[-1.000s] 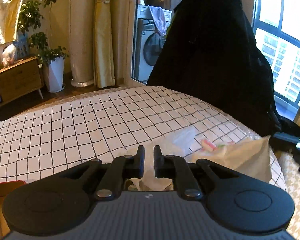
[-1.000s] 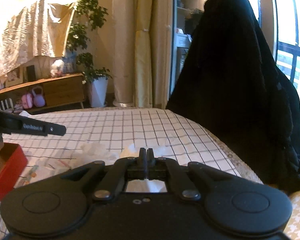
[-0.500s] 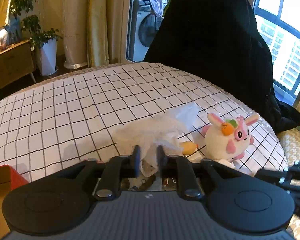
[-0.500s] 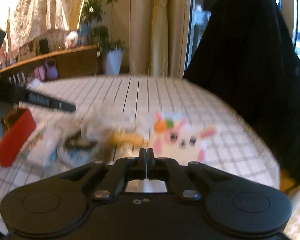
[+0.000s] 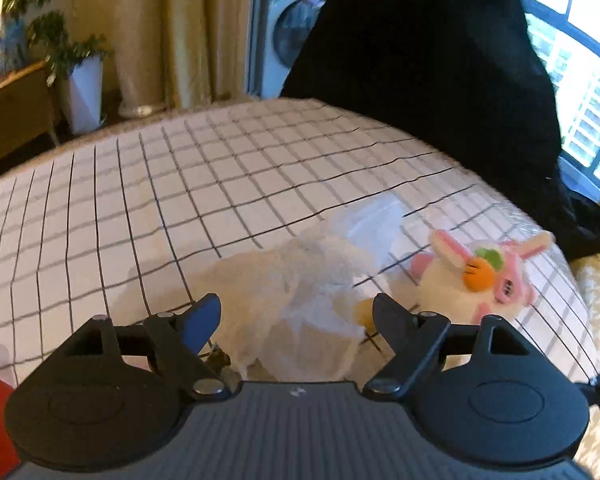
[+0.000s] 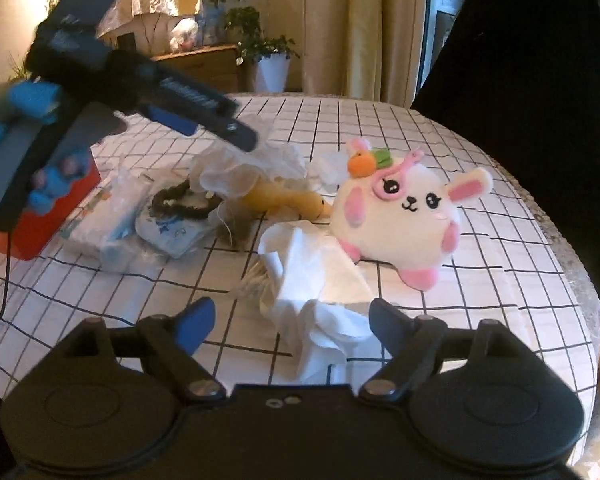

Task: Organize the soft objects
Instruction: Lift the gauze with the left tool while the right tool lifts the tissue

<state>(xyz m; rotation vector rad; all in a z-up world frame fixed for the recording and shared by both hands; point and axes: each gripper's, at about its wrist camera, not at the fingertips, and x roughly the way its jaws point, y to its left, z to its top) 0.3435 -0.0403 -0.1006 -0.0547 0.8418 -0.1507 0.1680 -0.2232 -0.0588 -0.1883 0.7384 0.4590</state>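
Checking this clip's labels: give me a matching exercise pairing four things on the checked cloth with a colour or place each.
Things:
1. plush rabbit
2. box
3. banana toy
4. white cloth

Descriptions:
A. yellow, lying left of the rabbit
B. red, at the table's left edge
C. crumpled, nearest the right hand-held gripper
D. white and pink, carrot on its head

Pairs: 1-D, 2-B, 3-A, 4-C

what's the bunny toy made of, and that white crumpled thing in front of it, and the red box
Bunny: soft plush fabric, judging by its fuzzy matte surface and stitched face. White crumpled thing: probably thin cloth or tissue; it creases softly, matte. Red box: likely cardboard, with flat matte sides, though mostly hidden.
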